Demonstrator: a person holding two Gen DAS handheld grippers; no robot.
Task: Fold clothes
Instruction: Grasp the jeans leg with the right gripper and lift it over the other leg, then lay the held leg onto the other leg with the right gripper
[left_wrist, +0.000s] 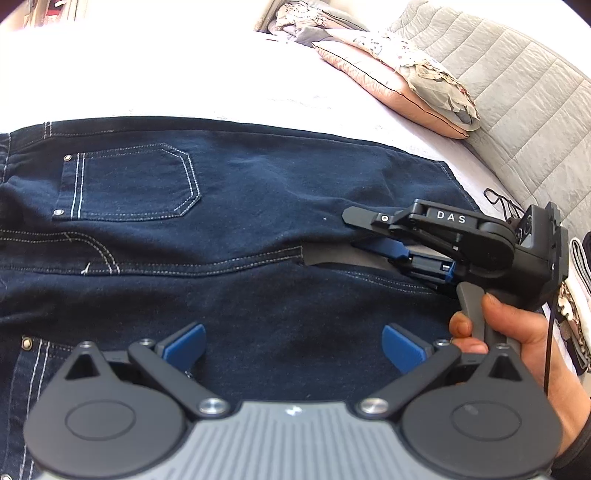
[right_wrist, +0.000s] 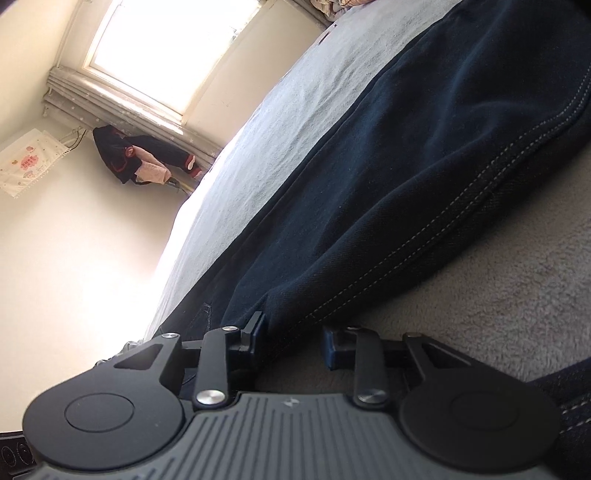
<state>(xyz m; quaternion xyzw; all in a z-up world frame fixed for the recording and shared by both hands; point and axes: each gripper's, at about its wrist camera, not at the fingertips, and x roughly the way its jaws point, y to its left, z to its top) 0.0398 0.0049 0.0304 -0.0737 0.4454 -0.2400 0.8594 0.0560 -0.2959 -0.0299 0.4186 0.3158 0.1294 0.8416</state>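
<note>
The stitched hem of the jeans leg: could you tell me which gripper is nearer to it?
Right. The right gripper is at the hem, fingers straddling its edge; the left gripper hovers open above the jeans, nearer the camera.

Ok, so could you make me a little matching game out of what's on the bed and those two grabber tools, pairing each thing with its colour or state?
Things:
1. jeans
2. pillow
3. left gripper
4. right gripper

Descriptions:
A. pink, lying near the quilted headboard
B. jaws wide apart, nothing between them
C. dark blue with pale stitching, spread on the bed
D. jaws straddling the edge of a trouser leg

Pairs: 1-C, 2-A, 3-B, 4-D
</note>
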